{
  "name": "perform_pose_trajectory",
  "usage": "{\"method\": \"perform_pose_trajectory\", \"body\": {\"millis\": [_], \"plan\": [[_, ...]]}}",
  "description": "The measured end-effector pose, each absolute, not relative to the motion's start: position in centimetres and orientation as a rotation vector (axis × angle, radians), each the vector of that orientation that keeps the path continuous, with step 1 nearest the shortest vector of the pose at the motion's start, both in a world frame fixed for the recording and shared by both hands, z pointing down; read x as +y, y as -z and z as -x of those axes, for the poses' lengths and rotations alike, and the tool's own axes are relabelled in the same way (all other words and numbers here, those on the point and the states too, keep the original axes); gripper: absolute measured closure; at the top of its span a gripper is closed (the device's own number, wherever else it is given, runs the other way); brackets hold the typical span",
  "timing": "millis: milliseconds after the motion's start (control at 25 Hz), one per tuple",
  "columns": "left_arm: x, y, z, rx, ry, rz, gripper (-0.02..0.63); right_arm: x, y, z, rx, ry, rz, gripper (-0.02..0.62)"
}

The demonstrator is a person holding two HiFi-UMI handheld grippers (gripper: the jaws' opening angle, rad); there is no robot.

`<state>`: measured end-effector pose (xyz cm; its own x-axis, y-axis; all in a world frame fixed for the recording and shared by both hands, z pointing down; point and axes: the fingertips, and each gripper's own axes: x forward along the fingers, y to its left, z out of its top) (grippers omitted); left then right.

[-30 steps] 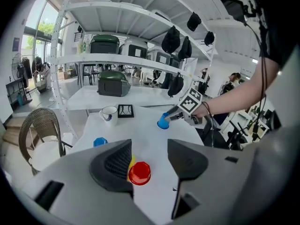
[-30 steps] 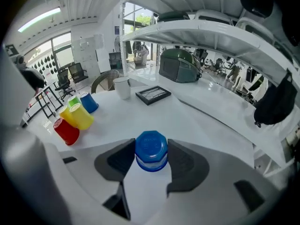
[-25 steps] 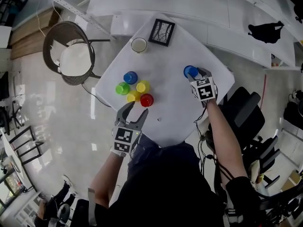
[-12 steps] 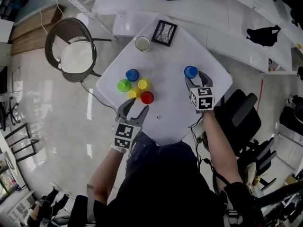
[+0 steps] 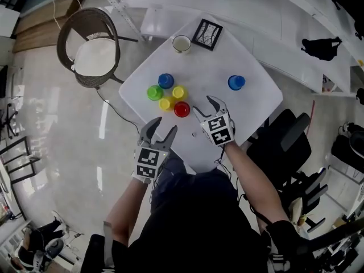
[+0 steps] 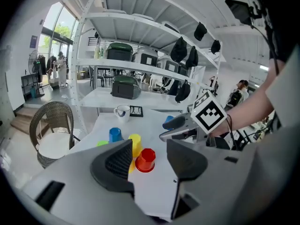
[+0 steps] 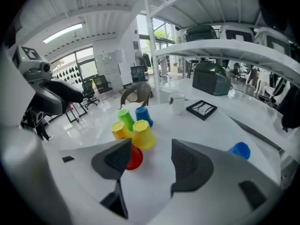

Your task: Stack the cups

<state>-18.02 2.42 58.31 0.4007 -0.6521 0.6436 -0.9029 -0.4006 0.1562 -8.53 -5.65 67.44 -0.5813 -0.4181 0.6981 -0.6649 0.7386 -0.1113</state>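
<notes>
Five upturned coloured plastic cups (image 5: 166,103) huddle at nine o'clock on the white bench (image 5: 210,67); your left tool (image 5: 164,125) and right tool (image 5: 205,104) face them, likely to pick, empty, jaws apart, just narrowing.

White table (image 5: 250,104) bears six cups (image 5: 179,92), a mug (image 5: 181,43), a picture frame (image 5: 207,34)

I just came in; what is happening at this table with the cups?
A person holds a hand-held gripper in each hand above a table. Both are open and empty; their jaws have just been closing. The right hand-held gripper is near the red cup; the left hand-held gripper hovers at the near edge. One blue cup stands apart. Nothing is stacked yet.
</notes>
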Motion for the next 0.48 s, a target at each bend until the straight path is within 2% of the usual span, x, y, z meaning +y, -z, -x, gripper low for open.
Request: {"method": "perform_pose_trajectory", "body": {"millis": [400, 440, 480], "plan": [[5.3, -59.8, 21.8, -1.393, -0.669, -2.068, 0.382, -0.6, -72.0, 15.4, -2.225, -0.399, -0.5, 0.325], [5.5, -59.9, 22.1, -1.395, -0.67, -2.061, 0.382, -0.5, -72.3, 15.5, -2.222, -0.4, -0.493, 0.34], [5.6, -60.0, 22.3, -1.395, -0.671, -2.056, 0.382, -0.5, -72.4, 15.6, -2.221, -0.401, -0.49, 0.383]]}}
